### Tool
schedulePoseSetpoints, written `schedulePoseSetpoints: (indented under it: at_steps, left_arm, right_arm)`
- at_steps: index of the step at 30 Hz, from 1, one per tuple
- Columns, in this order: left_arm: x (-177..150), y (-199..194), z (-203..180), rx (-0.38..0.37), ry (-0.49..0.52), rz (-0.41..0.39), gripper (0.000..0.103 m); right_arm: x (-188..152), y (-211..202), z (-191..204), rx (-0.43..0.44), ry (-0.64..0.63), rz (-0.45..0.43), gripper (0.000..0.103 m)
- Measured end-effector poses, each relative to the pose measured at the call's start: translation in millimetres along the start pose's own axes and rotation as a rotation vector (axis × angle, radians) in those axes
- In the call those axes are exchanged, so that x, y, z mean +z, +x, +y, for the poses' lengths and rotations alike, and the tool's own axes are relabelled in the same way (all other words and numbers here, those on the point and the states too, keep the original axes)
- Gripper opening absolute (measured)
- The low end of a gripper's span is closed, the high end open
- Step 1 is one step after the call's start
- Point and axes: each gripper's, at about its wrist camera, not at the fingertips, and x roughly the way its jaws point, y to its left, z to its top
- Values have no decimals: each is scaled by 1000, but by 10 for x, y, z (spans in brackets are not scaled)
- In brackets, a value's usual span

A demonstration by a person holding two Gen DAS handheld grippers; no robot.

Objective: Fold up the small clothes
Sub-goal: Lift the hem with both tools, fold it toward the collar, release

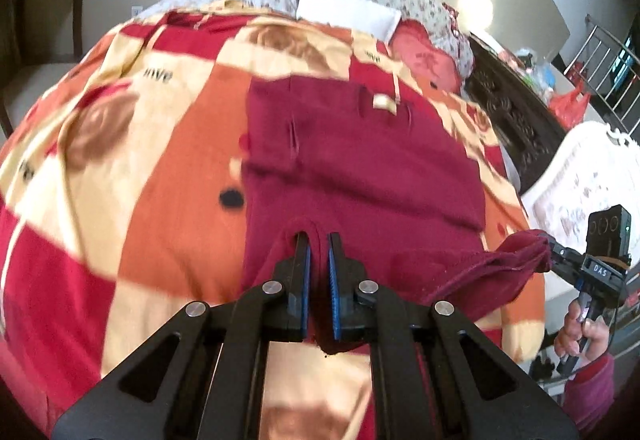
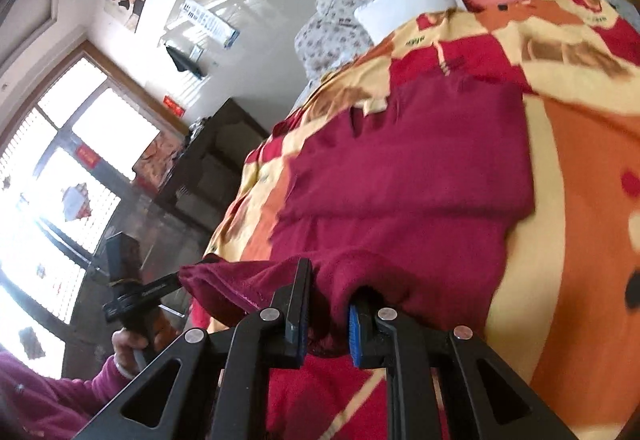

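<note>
A dark maroon garment lies spread on a bed blanket of red, orange and cream patches. Its near hem is lifted off the blanket at both ends. My left gripper is shut on the hem, cloth pinched between its blue pads. At the right edge of that view, my right gripper holds the other bunched corner. In the right wrist view the garment drapes over my right gripper, which is shut on a thick fold. My left gripper grips the far corner there, and the hem stretches between the two.
A white pillow and a red cushion lie at the head of the bed, over floral bedding. Dark carved furniture and a white ornate piece stand to the right. A dark chair stands at the left.
</note>
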Motion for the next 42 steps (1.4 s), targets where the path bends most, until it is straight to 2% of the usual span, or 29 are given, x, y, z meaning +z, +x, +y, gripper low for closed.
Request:
schedulePoseSetpoints:
  at_steps: [4,8,16,18,21,24,25,26,28,30,32,34,36,40,41,42]
  left_arm:
    - [379,175,-75,22,19,-65,7]
    - [733,414,-99,27,15,-94,7]
    - [1243,1127,-50,66,-32,-67,6]
    - [1352,1292,25,56,-57,-51,6]
    - [1445,1479,110,46,-85,-20,8]
    - [1507,1526,152,12,-79,2,18]
    - [1526,1517,157,10,-76,-1,27]
    - [1551,1491,165,19,-71,-13,49]
    - [1605,1386,198,39,-84,-67,68]
    - [1635,1316,225,12,-104,-81,68]
    - [1642,1272,198,19,-91,-77,68]
    - [1609,1242,116,39,-51,-78,68]
    - [1571,1265,45,49,-15,-64,68]
    - [1510,1392,-27,59,9,-41,68]
    - [1499,1439,-34,62,6,-33,68]
    - [1494,1479,-35,65,-1,-27,68]
  right_arm:
    - [369,140,-123,-39,-5,-38,14]
    - [765,300,-283,-60,3,-78,14]
    - [1264,706,-803,-121,92,-82,14]
    - [1342,819,-1021,-122,170,-75,14]
    - [1441,985,-1247,-108,266,-19,14]
    - [1519,947,-1177,-99,223,-23,14]
    - [1543,915,-1148,-91,210,-31,14]
    - [1572,882,-1117,-81,200,-42,14]
    - [1641,858,-1074,-73,196,-41,14]
    - [1671,870,-1044,-77,200,-21,14]
    - [1653,872,-1052,-58,215,-10,17]
    - [1620,854,-1127,-8,276,4,25]
    - [1608,752,-1202,7,321,-14,44]
    - [1634,358,-1218,-36,322,-151,44]
    - [1623,312,-1170,-39,299,-169,44]
    - [1620,335,-1089,-50,252,-152,44]
